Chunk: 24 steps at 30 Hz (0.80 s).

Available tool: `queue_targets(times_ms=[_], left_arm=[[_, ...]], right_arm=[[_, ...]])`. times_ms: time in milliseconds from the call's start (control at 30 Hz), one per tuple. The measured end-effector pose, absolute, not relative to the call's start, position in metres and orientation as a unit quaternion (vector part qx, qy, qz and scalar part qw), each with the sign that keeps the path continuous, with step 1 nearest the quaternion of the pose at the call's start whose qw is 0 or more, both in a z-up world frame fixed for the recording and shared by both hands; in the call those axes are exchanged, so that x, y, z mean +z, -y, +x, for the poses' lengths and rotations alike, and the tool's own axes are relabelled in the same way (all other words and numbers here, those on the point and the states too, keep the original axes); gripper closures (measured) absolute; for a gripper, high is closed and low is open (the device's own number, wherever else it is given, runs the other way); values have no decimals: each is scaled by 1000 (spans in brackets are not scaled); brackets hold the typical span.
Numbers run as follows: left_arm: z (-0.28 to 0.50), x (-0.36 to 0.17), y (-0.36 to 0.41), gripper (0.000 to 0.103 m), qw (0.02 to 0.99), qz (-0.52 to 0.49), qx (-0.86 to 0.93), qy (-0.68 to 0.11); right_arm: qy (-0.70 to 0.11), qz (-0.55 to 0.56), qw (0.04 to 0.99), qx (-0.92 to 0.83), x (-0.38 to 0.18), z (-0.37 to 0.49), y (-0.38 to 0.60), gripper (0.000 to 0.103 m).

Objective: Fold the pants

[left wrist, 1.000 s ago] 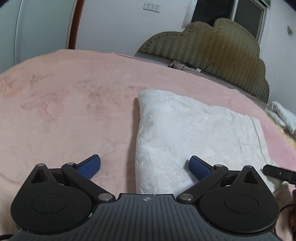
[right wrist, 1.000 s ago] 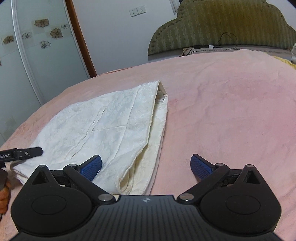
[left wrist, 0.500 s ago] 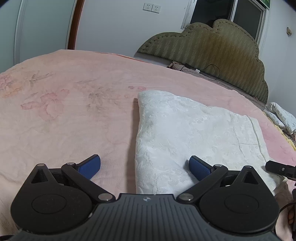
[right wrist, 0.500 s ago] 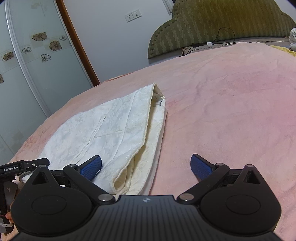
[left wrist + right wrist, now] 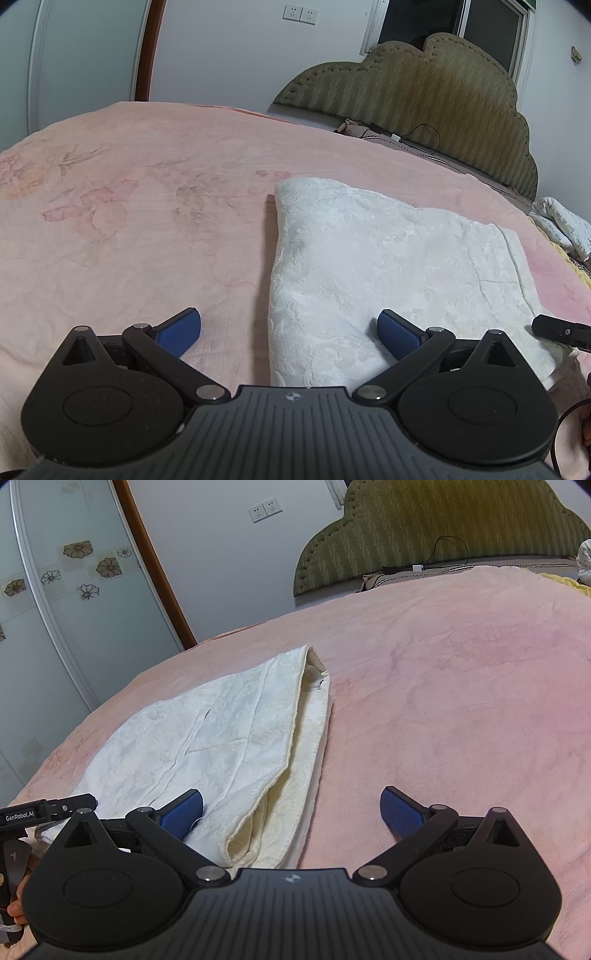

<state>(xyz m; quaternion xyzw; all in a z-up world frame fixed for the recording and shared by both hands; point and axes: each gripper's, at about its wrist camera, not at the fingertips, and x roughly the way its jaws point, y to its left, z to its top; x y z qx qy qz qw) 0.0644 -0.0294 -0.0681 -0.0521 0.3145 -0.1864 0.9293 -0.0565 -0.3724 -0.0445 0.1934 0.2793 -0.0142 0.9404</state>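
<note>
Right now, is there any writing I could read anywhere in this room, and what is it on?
"GenRobot.AI": white label on the left tool, seen from the right camera.
Dark script on the white bedding at the bed's edge: too blurred to read.
Small emblem on each tool's body: no words.

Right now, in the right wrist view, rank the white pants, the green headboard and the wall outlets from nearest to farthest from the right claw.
1. White pants, lying under the right claw, left side.
2. Green headboard, across the bed, upper right.
3. Wall outlets, on the wall behind, upper middle.

pants' (image 5: 207, 738) near edge behind gripper (image 5: 291, 808)
</note>
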Motion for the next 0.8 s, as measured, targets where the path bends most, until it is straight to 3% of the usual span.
queue_targets(times_ms=[800], left_arm=[[75,-64,22,1,917,-65,-209,-333]], right_arm=[[-273,220,937,-14,-46,-49,380,0]])
